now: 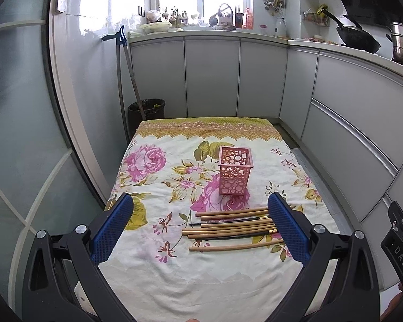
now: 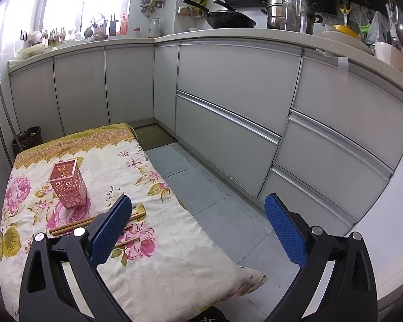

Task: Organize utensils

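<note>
Crosswise ahead of the wide-open, empty left gripper (image 1: 200, 229) lie the chopsticks (image 1: 231, 228), just before the pink perforated holder (image 1: 234, 173); the right gripper (image 2: 197, 230), likewise spread and empty, sits farther right.

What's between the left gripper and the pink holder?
In the left wrist view, the chopsticks lie in a loose row on the floral cloth, between the open left gripper and the pink holder, which stands upright beyond them.
</note>
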